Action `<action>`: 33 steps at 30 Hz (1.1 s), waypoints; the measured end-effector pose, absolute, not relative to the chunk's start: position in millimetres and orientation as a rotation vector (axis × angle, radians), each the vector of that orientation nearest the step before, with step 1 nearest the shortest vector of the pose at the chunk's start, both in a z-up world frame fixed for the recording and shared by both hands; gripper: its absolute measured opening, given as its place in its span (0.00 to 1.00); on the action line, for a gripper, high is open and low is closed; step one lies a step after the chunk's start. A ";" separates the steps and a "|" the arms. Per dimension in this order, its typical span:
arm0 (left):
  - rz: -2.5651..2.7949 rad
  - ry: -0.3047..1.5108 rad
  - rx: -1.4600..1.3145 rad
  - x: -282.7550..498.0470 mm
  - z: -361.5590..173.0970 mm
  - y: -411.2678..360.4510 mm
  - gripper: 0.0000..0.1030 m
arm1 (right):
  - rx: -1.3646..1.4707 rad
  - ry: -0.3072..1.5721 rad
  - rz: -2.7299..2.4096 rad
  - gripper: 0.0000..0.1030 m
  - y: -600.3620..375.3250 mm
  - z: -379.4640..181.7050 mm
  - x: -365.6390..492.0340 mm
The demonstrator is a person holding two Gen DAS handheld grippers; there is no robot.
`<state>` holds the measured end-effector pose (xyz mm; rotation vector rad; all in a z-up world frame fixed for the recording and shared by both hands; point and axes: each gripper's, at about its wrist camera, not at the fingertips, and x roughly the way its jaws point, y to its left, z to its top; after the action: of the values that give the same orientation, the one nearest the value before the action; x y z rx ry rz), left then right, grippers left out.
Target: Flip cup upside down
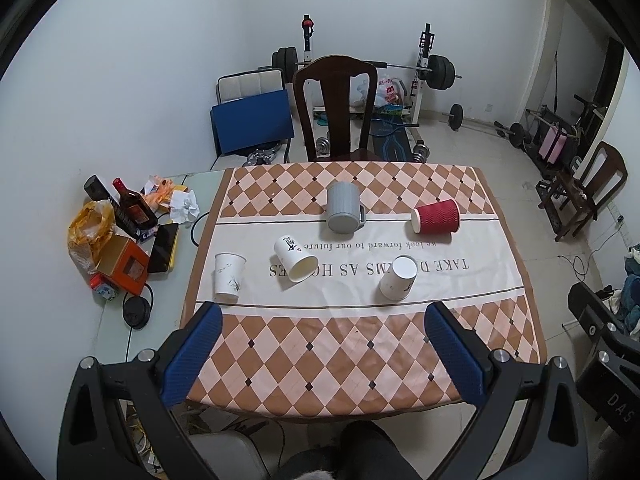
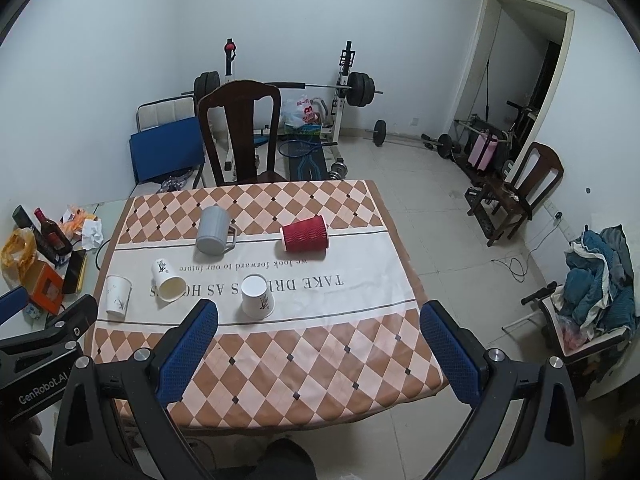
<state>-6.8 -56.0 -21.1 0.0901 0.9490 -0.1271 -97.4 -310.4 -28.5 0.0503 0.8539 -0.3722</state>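
Several cups sit on the checkered tablecloth. A white paper cup stands upside down at the left. A second white cup lies on its side, mouth toward me. A third white cup stands upside down. A grey mug stands upside down farther back. A red ribbed cup lies on its side. The same cups show in the right wrist view: white, white lying, white, grey mug, red. My left gripper and right gripper are open and empty above the table's near edge.
A dark wooden chair stands behind the table. Clutter with a bottle, an orange box and bags lies on the side surface at left. Weight bench and barbell stand at the back wall. Another chair stands at right.
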 end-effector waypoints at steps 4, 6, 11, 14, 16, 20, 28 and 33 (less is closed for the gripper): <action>-0.116 0.969 0.086 -4.9 -24.6 -53.1 1.00 | 0.047 0.857 -0.375 0.99 -312.2 -29.6 -93.5; -0.107 0.977 0.090 -3.6 -26.2 -51.9 1.00 | 0.048 0.858 -0.370 0.99 -312.2 -28.2 -94.4; -0.106 0.985 0.089 -2.7 -28.3 -50.9 1.00 | 0.046 0.859 -0.371 0.99 -312.2 -30.7 -92.0; -0.110 0.990 0.091 -2.8 -29.2 -51.0 1.00 | 0.045 0.864 -0.370 0.99 -312.8 -32.6 -91.4; -0.112 0.994 0.089 -2.7 -29.8 -51.5 1.00 | 0.044 0.867 -0.368 0.99 -312.4 -33.9 -89.6; -0.114 1.001 0.092 -2.8 -31.2 -52.4 1.00 | 0.036 0.873 -0.363 0.99 -313.6 -36.3 -89.4; -0.113 1.005 0.095 -5.2 -32.9 -52.1 1.00 | 0.033 0.891 -0.346 0.99 -320.1 -50.5 -84.3; -0.117 1.006 0.096 -5.3 -32.6 -51.5 1.00 | 0.031 0.893 -0.342 0.99 -322.3 -53.5 -84.1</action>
<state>-5.3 -51.5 -32.6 0.0960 1.0056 -0.1167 -84.1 -322.3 -53.5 0.0313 0.8927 -0.3424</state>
